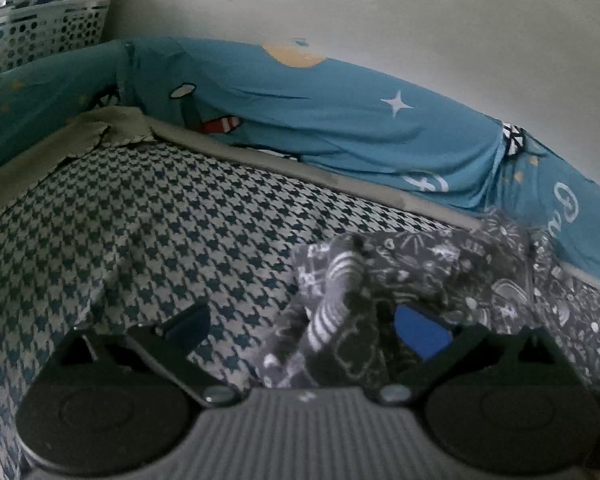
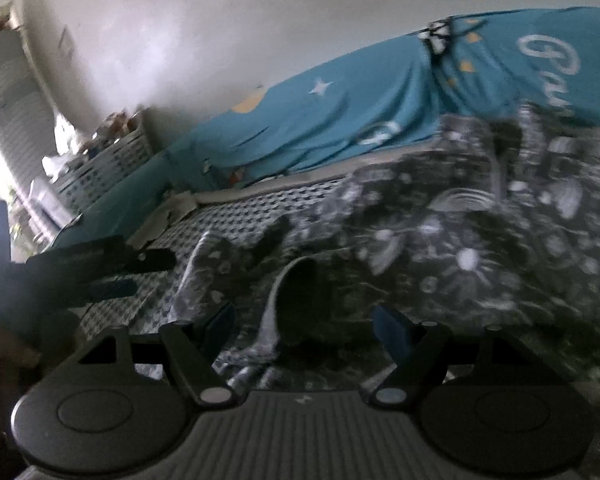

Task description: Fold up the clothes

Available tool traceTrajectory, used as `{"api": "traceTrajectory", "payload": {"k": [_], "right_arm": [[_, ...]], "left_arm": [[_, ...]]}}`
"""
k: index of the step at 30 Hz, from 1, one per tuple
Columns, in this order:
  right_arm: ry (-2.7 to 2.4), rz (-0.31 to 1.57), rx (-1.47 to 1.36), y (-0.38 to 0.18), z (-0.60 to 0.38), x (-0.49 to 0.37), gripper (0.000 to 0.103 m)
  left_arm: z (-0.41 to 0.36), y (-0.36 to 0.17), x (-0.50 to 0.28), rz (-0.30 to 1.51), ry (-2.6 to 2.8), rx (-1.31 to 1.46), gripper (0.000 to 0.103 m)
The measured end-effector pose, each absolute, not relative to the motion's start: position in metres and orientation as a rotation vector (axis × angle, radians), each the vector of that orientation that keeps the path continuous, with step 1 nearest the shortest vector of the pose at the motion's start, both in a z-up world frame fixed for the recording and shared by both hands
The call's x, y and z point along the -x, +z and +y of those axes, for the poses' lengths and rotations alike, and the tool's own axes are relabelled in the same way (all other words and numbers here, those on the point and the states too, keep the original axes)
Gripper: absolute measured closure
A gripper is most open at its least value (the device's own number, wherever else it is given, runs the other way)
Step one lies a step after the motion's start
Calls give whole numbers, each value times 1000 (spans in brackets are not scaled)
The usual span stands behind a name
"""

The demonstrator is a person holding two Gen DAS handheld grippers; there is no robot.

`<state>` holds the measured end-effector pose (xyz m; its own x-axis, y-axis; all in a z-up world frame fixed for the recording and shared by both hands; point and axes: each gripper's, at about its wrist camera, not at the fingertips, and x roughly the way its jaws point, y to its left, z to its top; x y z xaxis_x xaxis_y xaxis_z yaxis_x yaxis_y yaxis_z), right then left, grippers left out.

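A dark grey garment with a white doodle print (image 1: 412,280) lies crumpled on the houndstooth bed cover (image 1: 140,220). In the left wrist view my left gripper (image 1: 304,332) is open, its fingers either side of a bunched fold at the garment's left edge. In the right wrist view the same garment (image 2: 460,240) fills the middle and right. My right gripper (image 2: 304,326) is open, with a fold and a dark opening of the cloth between its blue-padded fingertips (image 2: 388,326). The left gripper's body (image 2: 100,268) shows at the left.
A blue cartoon-print sheet (image 1: 340,120) is piled along the wall behind the bed. A white perforated laundry basket (image 1: 44,28) stands at the back left. An olive cloth (image 1: 60,148) lies at the bed cover's far left corner.
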<state>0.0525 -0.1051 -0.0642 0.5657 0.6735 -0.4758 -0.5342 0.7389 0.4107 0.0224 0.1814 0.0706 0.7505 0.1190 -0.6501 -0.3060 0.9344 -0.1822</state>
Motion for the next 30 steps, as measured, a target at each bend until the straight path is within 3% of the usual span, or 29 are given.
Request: {"api": "traceTrajectory", "payload": {"k": [12,14,16,20,22,24,30], "right_arm": [[761,707,-190,-87,-67,-93,27],[774,712,-186,-89,-62,-97,33],[788,720,-181,-91,-58,-100,45],[802,708,-161,-92,-51,-102,56],[818,712,-167,-92,-50,-104,78],[825,713,-167,-91,-49,-105,92],[783,637,-233,-68,-63,-111,95]], "left_arm": [[185,61,-30,700,283,303,0],[186,61,-31,700,290,303,0],[187,60,-31,704,294,307,0],[189,57,-33,719,299,325,0],[190,56,-35,720,299,328,0],[190,57,-35,719,298,327,0],[185,58,-36,702,282,302,0]]}}
